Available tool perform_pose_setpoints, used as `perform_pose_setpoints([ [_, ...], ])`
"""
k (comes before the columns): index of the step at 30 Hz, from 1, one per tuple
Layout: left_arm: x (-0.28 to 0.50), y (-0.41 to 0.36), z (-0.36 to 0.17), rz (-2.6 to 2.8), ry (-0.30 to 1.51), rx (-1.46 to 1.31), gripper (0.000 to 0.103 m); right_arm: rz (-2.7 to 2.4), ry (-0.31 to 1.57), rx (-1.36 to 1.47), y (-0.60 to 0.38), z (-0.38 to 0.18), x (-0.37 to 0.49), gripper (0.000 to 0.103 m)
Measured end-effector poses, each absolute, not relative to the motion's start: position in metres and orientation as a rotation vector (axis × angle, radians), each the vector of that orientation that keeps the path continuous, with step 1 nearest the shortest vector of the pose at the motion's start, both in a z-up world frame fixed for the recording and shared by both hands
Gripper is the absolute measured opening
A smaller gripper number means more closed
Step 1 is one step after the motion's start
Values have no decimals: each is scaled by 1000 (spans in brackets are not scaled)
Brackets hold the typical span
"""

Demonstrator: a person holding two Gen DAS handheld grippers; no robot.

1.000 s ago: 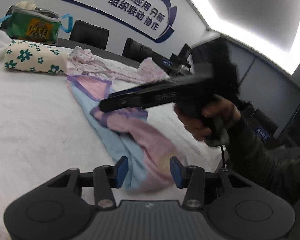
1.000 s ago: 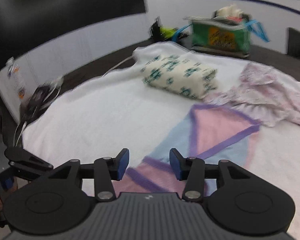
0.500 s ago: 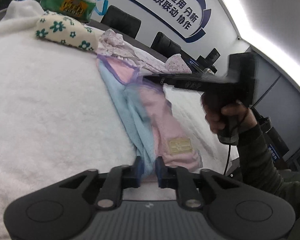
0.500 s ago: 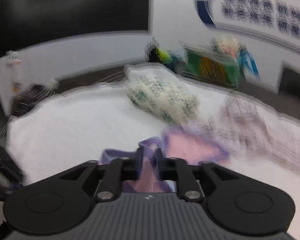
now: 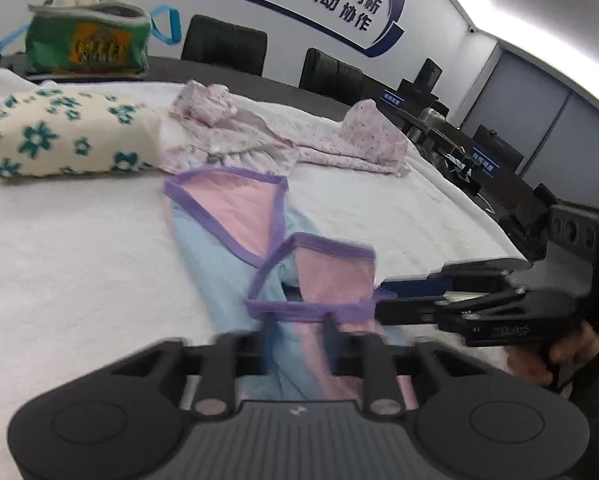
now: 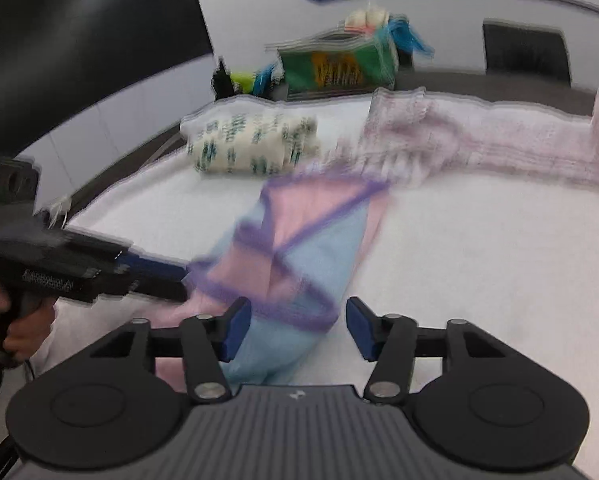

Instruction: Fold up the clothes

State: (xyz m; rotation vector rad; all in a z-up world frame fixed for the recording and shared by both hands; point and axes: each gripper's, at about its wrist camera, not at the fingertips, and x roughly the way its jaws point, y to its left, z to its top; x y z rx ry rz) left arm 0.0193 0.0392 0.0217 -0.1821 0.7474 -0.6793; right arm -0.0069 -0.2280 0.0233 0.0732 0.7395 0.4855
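A pink and light-blue garment [image 5: 235,216] with purple trim lies lengthwise on the white towel-covered table [image 5: 79,260], its near end doubled back and raised. My left gripper [image 5: 299,332] has its blurred fingers close together with the garment's near end between them. In the right wrist view the left gripper [image 6: 183,280] meets the purple hem of the garment [image 6: 311,248] from the left. My right gripper [image 6: 297,328] is open, its blue pads either side of the hanging hem without pinching it. In the left wrist view the right gripper [image 5: 379,300] sits at the hem's right end.
A folded cream cloth with green flowers [image 5: 67,136] lies at the back left. Behind the garment sprawls a crumpled pink dotted garment [image 5: 299,136]. A green bag [image 5: 87,40] and black chairs [image 5: 223,48] stand beyond the table. A hand [image 5: 559,356] holds the right gripper.
Both grippers shut on the garment's near end, then carried it up and forward over the rest. The right gripper has since opened and let go of the hem.
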Motion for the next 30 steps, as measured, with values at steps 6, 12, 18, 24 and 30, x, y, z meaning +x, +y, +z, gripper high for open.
perform_pose_setpoints([
  [6,-12,60,40,-587,622,-269,1,527,582,-28,-212,56,-26,4],
  [12,-23,84,28,-561,637,-309,30,390,649,-64,-200,45,24,18],
  [18,-49,114,16,-577,649,-354,43,339,553,-31,-228,47,-27,46],
  [24,-87,106,8,-682,684,-359,42,560,550,22,-231,39,-105,46],
  [30,-96,85,1,-713,690,-335,41,499,637,112,-233,18,-122,45],
])
